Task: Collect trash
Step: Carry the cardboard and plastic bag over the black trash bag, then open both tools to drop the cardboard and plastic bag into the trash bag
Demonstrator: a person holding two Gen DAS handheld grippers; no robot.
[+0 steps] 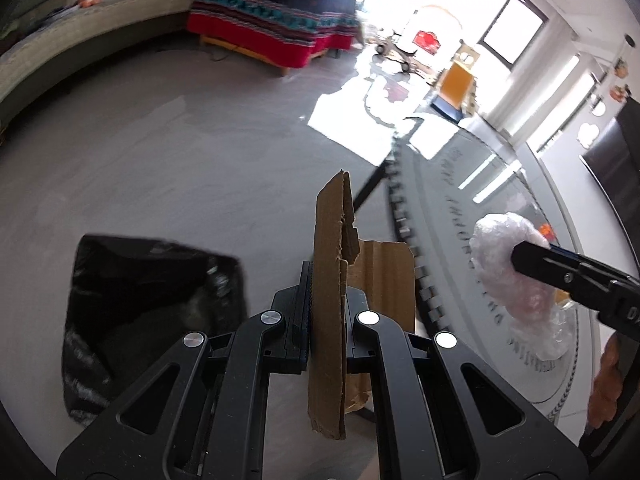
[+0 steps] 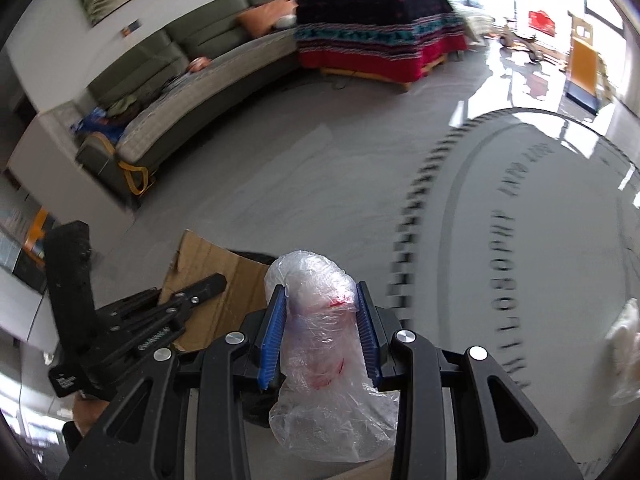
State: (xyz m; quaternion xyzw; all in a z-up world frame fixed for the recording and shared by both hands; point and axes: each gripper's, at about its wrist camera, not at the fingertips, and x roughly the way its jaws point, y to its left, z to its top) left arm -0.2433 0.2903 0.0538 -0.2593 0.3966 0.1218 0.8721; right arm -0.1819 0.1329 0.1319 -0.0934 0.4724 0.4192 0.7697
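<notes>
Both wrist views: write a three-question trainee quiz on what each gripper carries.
1. True or false: the left gripper is shut on cardboard.
2. What does the right gripper hold? A) a can B) a clear plastic wad C) nothing
3. In the left wrist view, what lies on the floor left of the cardboard?

Key: 1 true. 2 B. 3 a black trash bag.
</notes>
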